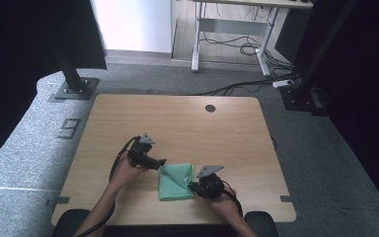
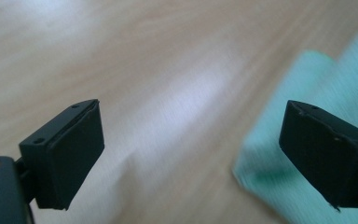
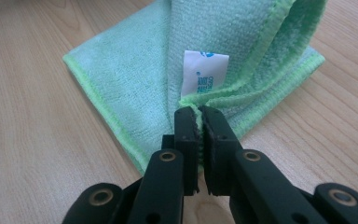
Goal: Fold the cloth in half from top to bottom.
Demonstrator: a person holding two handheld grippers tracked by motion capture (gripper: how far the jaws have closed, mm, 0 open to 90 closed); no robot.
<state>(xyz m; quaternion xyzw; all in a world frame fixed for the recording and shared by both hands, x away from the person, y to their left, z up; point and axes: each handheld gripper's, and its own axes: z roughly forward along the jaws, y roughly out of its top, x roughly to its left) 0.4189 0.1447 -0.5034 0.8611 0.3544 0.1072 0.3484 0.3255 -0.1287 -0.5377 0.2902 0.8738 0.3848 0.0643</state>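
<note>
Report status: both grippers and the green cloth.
Right gripper shut on green cloth edge. Left gripper open, empty, beside cloth. Table unobstructed.

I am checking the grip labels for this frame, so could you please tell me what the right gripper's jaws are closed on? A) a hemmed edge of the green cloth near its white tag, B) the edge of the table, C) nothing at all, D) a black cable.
A: in the right gripper view the right gripper has its jaws pinched on the stitched edge of the green cloth, just below the white tag.
</note>
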